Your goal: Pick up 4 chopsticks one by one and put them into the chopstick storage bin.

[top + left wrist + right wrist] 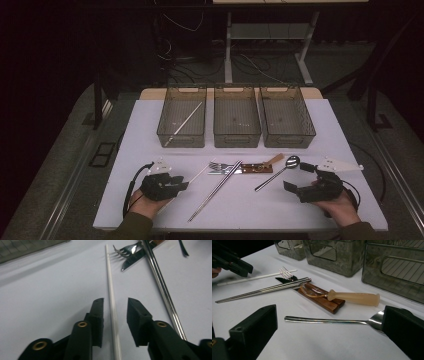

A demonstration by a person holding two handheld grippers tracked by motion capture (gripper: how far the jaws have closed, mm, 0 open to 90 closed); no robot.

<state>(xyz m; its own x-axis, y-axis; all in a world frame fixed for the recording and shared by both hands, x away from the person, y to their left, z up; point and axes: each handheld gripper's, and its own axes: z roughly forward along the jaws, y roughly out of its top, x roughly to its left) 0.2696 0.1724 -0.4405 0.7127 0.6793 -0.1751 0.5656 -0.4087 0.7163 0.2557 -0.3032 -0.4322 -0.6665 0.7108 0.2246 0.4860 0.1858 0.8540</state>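
White and thin, the plastic chopstick point(110, 292) lies on the desk point(150, 130) between the left gripper's point(115, 305) part-open, untouching jaws; likely light, stiff, slippery, best pinched mid-shaft.

The room was dim; the white table point(150, 125) caught soft overhead light, and glare gleamed on the steel chopsticks point(160, 282).

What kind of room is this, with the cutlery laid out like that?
Probably a lab or workshop set up for recording, not a dining room. Loose cables trail on the grey floor, a white-topped table stands before dark surroundings, and three smoky see-through plastic bins line its far edge.
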